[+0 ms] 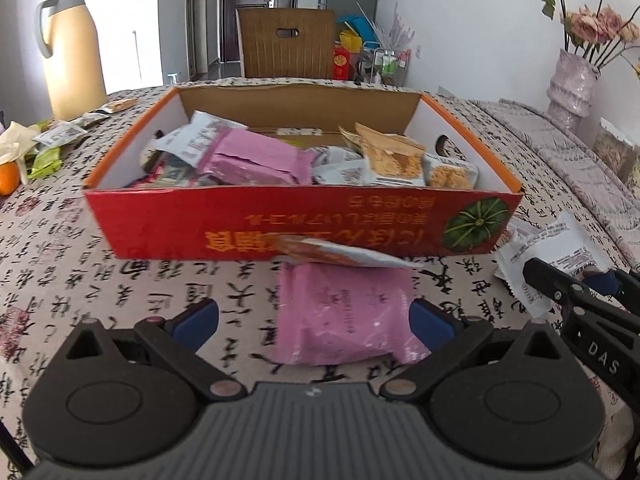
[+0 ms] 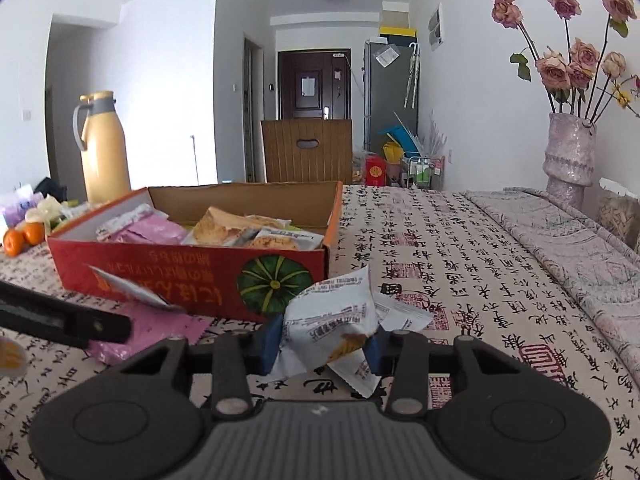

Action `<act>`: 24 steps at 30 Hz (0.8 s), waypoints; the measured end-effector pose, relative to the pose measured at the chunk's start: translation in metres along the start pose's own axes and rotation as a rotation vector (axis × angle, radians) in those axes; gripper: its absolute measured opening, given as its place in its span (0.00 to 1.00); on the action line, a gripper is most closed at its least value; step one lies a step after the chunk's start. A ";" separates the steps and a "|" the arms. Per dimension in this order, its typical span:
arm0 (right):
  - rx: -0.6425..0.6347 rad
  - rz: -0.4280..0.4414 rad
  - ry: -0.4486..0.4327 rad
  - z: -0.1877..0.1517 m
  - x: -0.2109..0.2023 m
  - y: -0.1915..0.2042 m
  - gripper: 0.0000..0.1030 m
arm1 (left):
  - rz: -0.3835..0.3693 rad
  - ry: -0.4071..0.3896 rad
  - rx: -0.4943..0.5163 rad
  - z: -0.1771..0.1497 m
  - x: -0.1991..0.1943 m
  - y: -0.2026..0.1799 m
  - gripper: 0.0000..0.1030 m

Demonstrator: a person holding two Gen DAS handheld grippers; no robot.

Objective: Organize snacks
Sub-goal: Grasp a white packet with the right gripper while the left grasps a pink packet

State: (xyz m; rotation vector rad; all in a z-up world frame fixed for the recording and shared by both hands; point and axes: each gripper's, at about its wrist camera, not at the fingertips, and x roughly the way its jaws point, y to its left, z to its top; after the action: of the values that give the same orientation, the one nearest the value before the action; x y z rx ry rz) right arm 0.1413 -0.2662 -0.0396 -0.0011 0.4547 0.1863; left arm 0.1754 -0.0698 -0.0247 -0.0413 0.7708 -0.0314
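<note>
A red cardboard box [image 1: 248, 216] holding several snack packets stands on the table. In front of it lies a pink snack packet [image 1: 352, 288] with a silver and orange packet [image 1: 340, 254] resting on its far edge. My left gripper [image 1: 314, 318] is open, its blue pads on either side of the pink packet; the left pad is well clear of it. To the right, my right gripper [image 2: 323, 344] is shut on a crumpled white snack packet [image 2: 332, 312], just off the tablecloth near the box's front right corner. The same right gripper [image 1: 572, 276] and white packet [image 1: 552, 240] show in the left wrist view.
A yellow thermos jug [image 1: 72, 56], loose wrappers [image 1: 52, 148] and oranges [image 2: 20, 238] sit at the far left. A vase of pink roses [image 2: 568, 152] stands at the right by a folded cloth [image 2: 560, 232]. A wooden chair [image 1: 286, 42] is behind the table.
</note>
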 end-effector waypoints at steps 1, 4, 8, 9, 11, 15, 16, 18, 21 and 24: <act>0.005 0.005 -0.004 0.000 0.000 -0.001 0.40 | 0.005 0.003 -0.001 0.001 0.002 -0.003 1.00; 0.019 0.021 -0.011 0.000 -0.001 -0.003 0.40 | 0.010 0.018 -0.008 0.004 0.010 -0.012 1.00; 0.040 0.038 -0.018 -0.001 -0.003 -0.007 0.40 | 0.033 0.024 -0.005 0.006 0.017 -0.021 1.00; 0.046 0.042 -0.018 0.000 -0.002 -0.008 0.40 | 0.041 0.026 -0.002 0.006 0.019 -0.023 1.00; 0.059 0.050 -0.016 0.000 -0.002 -0.010 0.40 | 0.055 0.032 0.005 0.006 0.023 -0.027 1.00; 0.073 0.069 -0.019 -0.001 -0.002 -0.013 0.40 | 0.068 0.042 0.023 0.004 0.029 -0.031 0.99; 0.074 0.072 -0.020 -0.001 -0.002 -0.013 0.40 | 0.068 0.046 0.028 0.004 0.030 -0.032 0.95; 0.079 0.077 -0.021 -0.001 -0.002 -0.013 0.40 | 0.061 0.062 0.032 0.002 0.033 -0.033 0.88; 0.084 0.082 -0.023 -0.001 -0.002 -0.014 0.40 | 0.053 0.051 0.030 0.001 0.032 -0.033 0.82; 0.086 0.084 -0.025 -0.001 -0.002 -0.014 0.40 | 0.045 0.043 0.037 -0.001 0.028 -0.033 0.77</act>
State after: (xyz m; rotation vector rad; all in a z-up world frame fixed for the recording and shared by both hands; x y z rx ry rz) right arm 0.1416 -0.2808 -0.0398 0.1049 0.4381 0.2486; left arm 0.1945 -0.1038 -0.0435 0.0117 0.8140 -0.0038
